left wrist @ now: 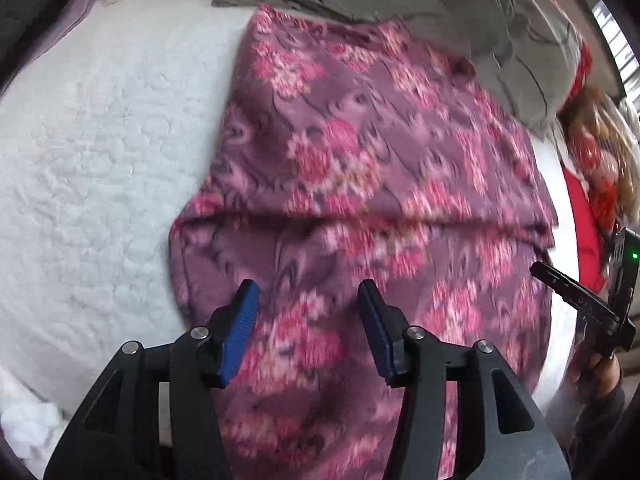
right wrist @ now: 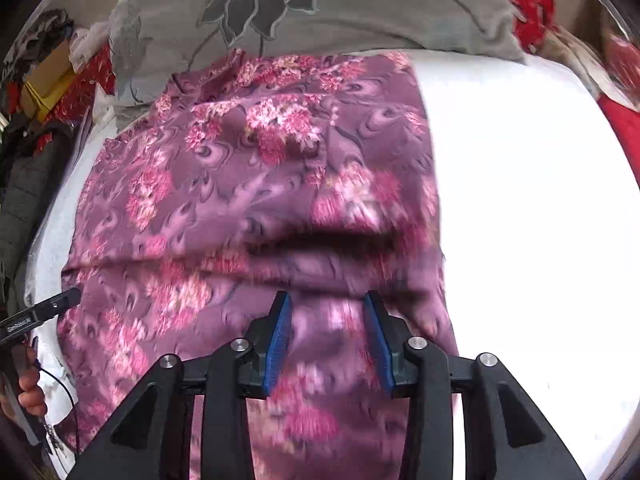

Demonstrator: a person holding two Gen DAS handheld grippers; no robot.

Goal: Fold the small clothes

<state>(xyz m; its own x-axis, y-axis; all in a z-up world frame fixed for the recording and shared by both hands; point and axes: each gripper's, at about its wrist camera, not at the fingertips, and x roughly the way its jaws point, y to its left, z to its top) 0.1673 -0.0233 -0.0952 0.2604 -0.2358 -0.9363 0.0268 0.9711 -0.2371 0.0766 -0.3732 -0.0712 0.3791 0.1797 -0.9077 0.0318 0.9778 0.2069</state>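
White fleece bedding (left wrist: 100, 168) forms the work surface, with a grey floral pillow (right wrist: 320, 4) along its far edge. On it lies the purple floral garment (left wrist: 360, 152), spread flat, its long axis running near to far from both cameras; a horizontal fold ridge crosses it about midway.

From left to right: I read the left gripper (left wrist: 308, 308) as open, its blue pads (left wrist: 240, 332) spread apart above the near portion of the cloth, nothing between them. The garment's left edge lies just left of this gripper. The right gripper (right wrist: 328, 324) is likewise open, holding nothing, positioned above the near cloth with the garment's right edge just to its right.

Both grippers sit at the near end, side by side, so neither is clearly closer to the cloth. The fold ridge lies directly ahead of each. I judge the next fold to run along the long axis, near edge carried toward the far edge. Motion blur hides whether either gripper touches the fabric.
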